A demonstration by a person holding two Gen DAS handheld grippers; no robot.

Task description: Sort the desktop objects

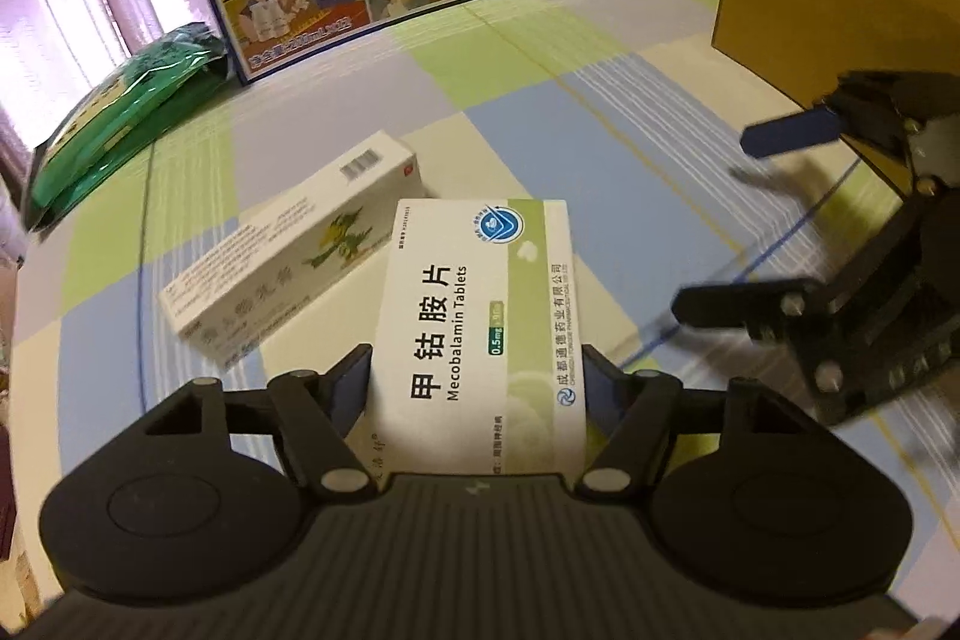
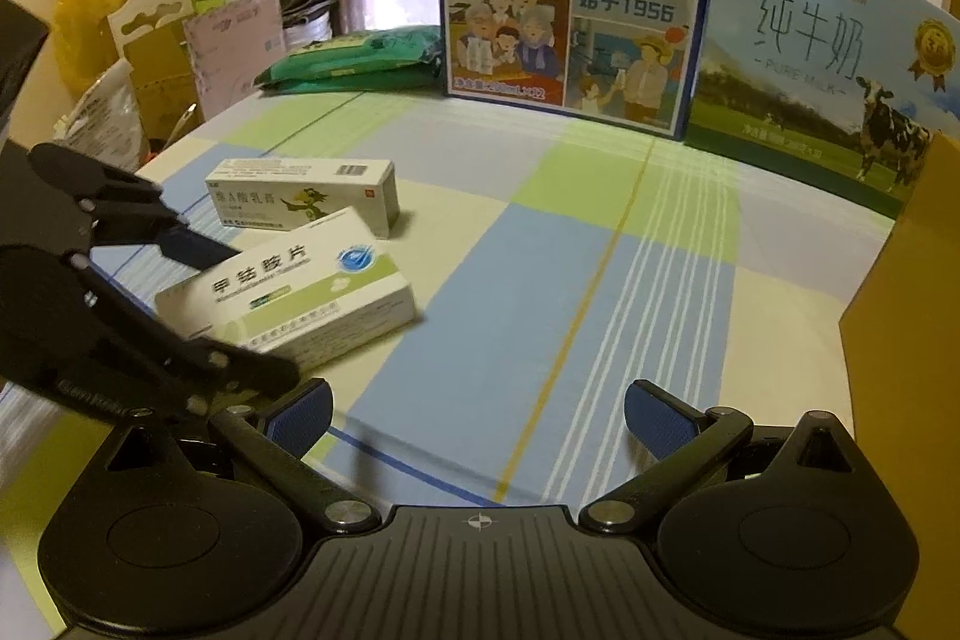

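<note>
- Left gripper (image 1: 477,382): jaws clamp the white-and-green cardboard tablet box (image 1: 480,322), just above the checked worktop (image 1: 600,172).
- Right gripper (image 2: 477,418): jaws spread, empty.
- Keep the box level (clear the neighbouring white ointment box (image 1: 288,244)).

Two matching tools, left tool (image 1: 477,379) and right tool (image 2: 477,415), in matte black plastic: ribbed housing with a small white crosshair mark, round domed pivot caps at both sides, angular linkage arms with silver screws, blue textured pads (image 2: 654,418) lining the fingers.
</note>
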